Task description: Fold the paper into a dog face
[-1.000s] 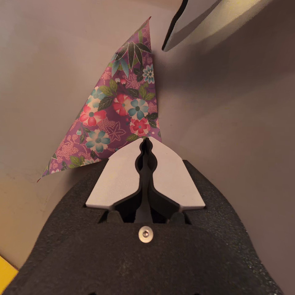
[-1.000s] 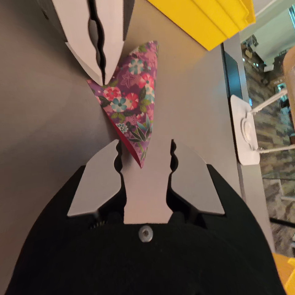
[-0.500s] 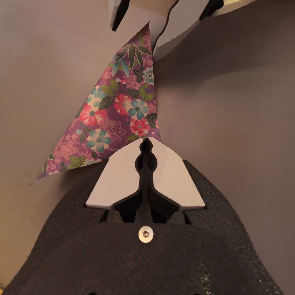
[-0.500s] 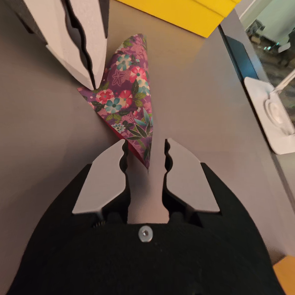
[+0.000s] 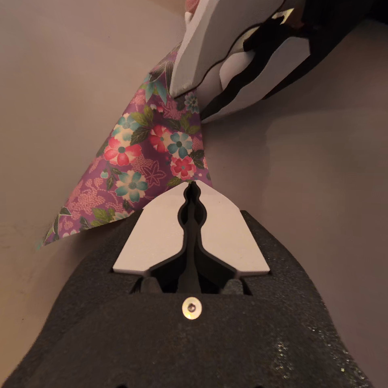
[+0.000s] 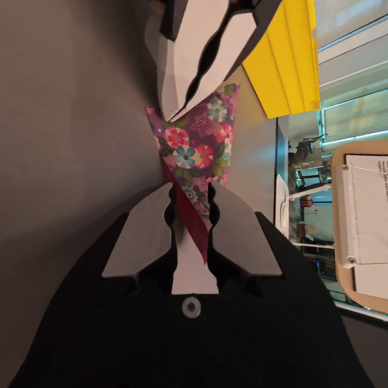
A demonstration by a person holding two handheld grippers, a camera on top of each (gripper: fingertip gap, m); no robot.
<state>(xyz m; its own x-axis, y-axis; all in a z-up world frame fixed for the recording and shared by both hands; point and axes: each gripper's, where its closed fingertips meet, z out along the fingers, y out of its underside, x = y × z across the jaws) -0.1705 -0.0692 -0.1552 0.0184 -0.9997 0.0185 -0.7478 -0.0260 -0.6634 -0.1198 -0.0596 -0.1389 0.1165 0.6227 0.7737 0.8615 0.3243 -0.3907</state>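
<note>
now left gripper (image 5: 192, 183) pinching paper (image 5: 147, 151) corner

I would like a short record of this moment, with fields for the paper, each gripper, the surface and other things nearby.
paper: purple floral origami sheet, folded to a triangle, red underside showing, partly lifted off the table
left gripper: jaws closed, tips pressing on one corner of the paper
right gripper: jaws apart, the opposite paper corner lying between its fingers, not yet clamped
surface: plain grey table
nearby: yellow plastic bin behind the paper; tan-framed board with a printed sheet at the right edge
</note>
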